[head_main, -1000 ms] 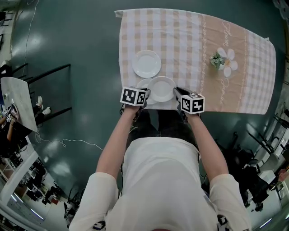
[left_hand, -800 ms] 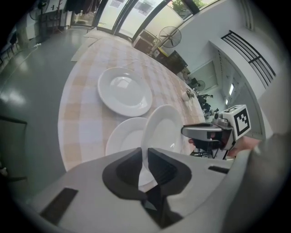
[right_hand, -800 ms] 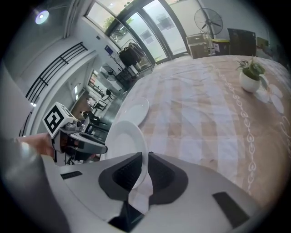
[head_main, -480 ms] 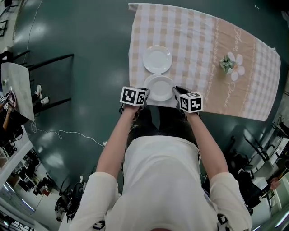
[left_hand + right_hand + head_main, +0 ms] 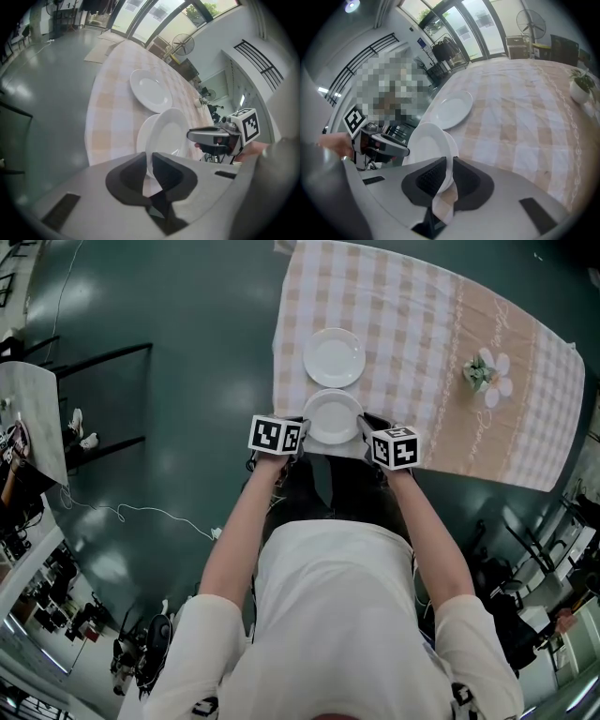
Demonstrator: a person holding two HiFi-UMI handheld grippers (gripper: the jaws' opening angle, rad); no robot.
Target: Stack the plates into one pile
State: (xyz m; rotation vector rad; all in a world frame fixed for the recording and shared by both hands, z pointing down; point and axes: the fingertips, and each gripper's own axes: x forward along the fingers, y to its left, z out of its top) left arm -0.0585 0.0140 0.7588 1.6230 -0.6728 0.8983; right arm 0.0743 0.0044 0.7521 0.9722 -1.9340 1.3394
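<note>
The held plate now hides the lower plate in the head view. A second ago that plate peeked out at its 9 o'clock. Both forearms reach forward side by side, grippers angled downward. The left gripper pinches the held plate's rim at 9 o'clock, jaws nearly together on it. The right gripper pinches the rim at 3 o'clock the same way. The plate is round, face up and about level, near the tablecloth's near edge. It lies at 6 o'clock of the far plate. Whether it touches the lower plate cannot be told.
</note>
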